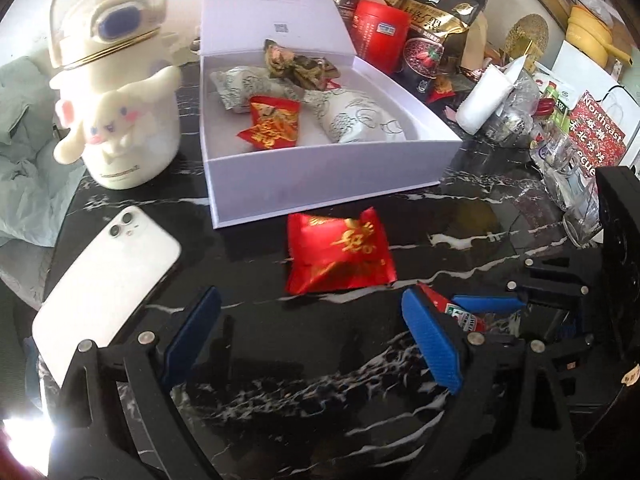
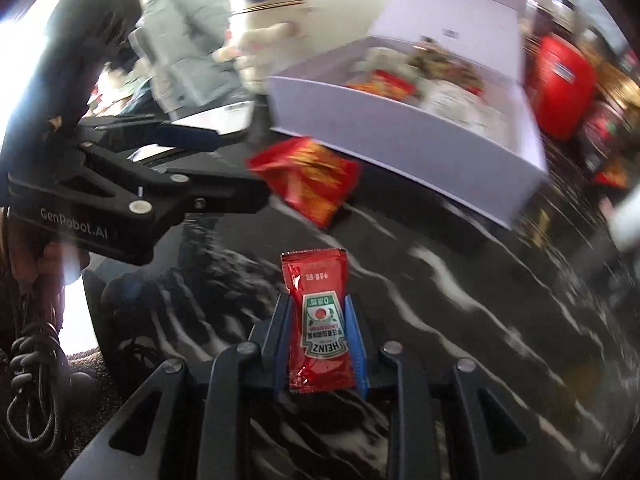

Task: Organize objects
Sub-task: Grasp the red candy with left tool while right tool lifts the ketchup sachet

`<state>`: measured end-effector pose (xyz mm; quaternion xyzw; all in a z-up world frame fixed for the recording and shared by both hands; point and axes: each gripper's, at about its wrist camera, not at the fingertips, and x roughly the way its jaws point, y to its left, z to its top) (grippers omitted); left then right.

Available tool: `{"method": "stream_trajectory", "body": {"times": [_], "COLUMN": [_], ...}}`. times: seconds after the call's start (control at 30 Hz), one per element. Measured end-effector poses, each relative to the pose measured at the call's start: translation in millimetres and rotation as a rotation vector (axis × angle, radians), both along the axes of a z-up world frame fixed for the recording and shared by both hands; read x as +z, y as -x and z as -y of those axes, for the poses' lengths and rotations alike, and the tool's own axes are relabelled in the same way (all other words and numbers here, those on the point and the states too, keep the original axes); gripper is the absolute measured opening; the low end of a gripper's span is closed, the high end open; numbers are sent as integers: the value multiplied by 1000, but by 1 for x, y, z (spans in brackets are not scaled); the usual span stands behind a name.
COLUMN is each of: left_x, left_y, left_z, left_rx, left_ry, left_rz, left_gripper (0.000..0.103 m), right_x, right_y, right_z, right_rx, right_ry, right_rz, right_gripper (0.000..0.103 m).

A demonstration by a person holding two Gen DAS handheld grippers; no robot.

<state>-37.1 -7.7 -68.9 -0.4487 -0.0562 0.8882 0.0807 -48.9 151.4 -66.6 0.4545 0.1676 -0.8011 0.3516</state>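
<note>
The job in hand looks like putting loose packets into the white box, and one packet is already picked up. Going left to right on the black marble tabletop: a white phone lies near the left edge, and the left claw hangs wide open with nothing in it. A red candy packet lies just in front of the box. The right claw is squeezed tight on a ketchup packet, lifted off the tabletop.

Next, I think the ketchup packet must go over the box wall and be let go inside.

The right wrist view shows the whole ketchup label. The left wrist view shows only a bit of it, but shows clearly what is in the box.
</note>
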Motion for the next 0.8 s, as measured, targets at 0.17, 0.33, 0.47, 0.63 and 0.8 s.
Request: {"method": "stream_trajectory", "body": {"times": [0.17, 0.33, 0.47, 0.63, 0.8], "left_x": [0, -6, -17, -26, -24], "left_y": [19, 36, 44, 46, 42], "left_z": [-21, -32, -37, -39, -36], "left_rx": [-13, -11, -38, -36, -31], "left_ry": [-23, 46, 80, 140, 149], "left_rz": [-24, -21, 13, 4, -40], "left_gripper": [92, 92, 92, 92, 66], "right_x": [-3, -3, -6, -10, -9], "right_y": [8, 8, 2, 7, 15], "right_z": [-22, -27, -22, -20, -26], "right_rx": [-86, -88, -79, -98, -138], "right_ry": [40, 58, 30, 39, 62], "right_rz": [-9, -34, -78, -94, -83], "right_gripper": [29, 29, 35, 51, 28]}}
